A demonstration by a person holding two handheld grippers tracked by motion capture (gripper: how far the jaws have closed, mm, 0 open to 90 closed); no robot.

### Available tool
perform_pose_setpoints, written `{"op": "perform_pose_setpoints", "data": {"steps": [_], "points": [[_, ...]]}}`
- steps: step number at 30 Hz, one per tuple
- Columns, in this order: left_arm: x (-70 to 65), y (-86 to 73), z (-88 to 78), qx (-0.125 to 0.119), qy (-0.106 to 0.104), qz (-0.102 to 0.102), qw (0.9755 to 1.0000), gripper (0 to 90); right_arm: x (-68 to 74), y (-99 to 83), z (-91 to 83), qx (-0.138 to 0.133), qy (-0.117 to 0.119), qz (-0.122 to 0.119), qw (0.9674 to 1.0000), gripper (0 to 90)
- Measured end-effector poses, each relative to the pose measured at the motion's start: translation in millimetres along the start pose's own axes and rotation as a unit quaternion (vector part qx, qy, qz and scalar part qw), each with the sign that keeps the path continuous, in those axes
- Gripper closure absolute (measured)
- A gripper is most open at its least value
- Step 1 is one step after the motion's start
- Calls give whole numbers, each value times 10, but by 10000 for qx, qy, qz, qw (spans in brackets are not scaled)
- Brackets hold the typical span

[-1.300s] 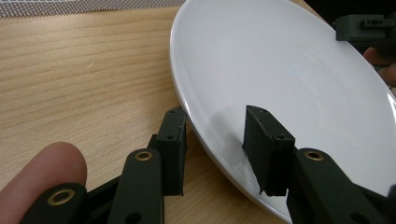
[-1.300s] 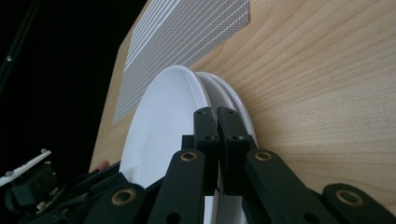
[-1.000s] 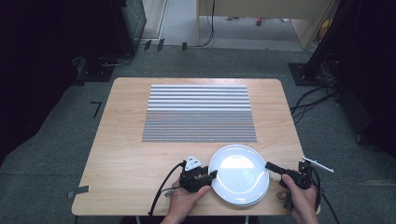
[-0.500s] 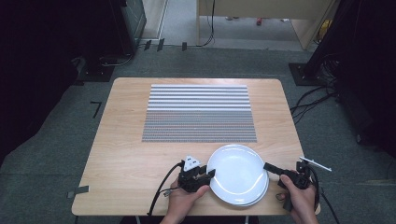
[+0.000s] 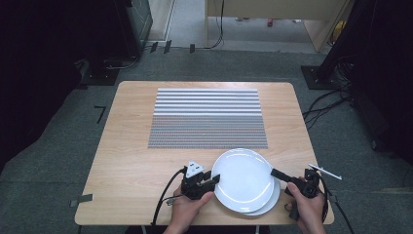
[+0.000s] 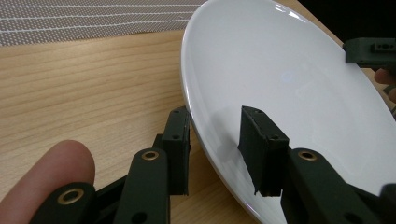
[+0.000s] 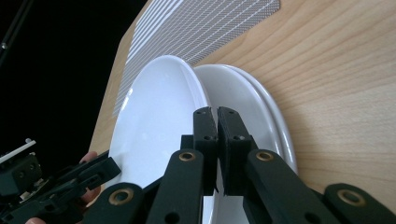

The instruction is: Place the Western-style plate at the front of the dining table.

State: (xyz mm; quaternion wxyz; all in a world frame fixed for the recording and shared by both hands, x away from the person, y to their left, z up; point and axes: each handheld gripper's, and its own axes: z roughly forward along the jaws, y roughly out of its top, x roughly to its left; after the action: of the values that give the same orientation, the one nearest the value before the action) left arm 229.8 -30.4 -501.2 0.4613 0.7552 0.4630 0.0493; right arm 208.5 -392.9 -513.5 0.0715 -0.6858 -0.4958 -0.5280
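Glazed top plate (image 6: pixel 289 84) seems stiff, slippery and breakable; left gripper (image 6: pixel 215 144) half-closed astride its near rim, right gripper (image 7: pixel 217 140) pinching its opposite rim.

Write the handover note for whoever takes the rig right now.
Left gripper: jaws astride the top plate's near-left rim and just closing; pads not yet clearly pressing.
Right gripper: shut, jaws together at the plates' right edge, between the top plate and the lower plates.
Things: plate stack at the table's near-right; top plate tilted and slid left off the stack. Striped mat bare.
Done: top plate pried loose.
Left: probably grip it, lift it clear and set it down, maybe on the mat.
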Motion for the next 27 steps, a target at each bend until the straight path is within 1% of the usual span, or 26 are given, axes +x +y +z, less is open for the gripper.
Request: {"op": "perform_pose_setpoints", "data": {"steps": [1,2,3,9,15,17,19,27], "points": [[9,1,-4,0,7,-1,10000,648,14,-6,6,-11,-8,-13,10000,875],[23,3,-14,-7,7,-32,10000,658,36,-20,24,-74,-55,-93,9999,876],[23,3,-14,-7,7,-32,10000,662,49,-27,32,-92,-85,-119,9999,875],[74,33,-64,-43,9,-66,10000,681,99,-28,78,-194,-120,-194,9996,873],[150,80,-108,-94,68,-199,9997,698,189,2,147,-220,-55,-228,9995,871],[183,98,-127,-107,48,-260,9996,708,217,22,185,-218,-54,-230,9995,869],[192,104,-134,-112,48,-269,9996,711,229,30,194,-209,-38,-200,9996,868],[257,132,-169,-129,21,-390,9992,728,309,104,267,-247,-15,-262,9994,863]]}}
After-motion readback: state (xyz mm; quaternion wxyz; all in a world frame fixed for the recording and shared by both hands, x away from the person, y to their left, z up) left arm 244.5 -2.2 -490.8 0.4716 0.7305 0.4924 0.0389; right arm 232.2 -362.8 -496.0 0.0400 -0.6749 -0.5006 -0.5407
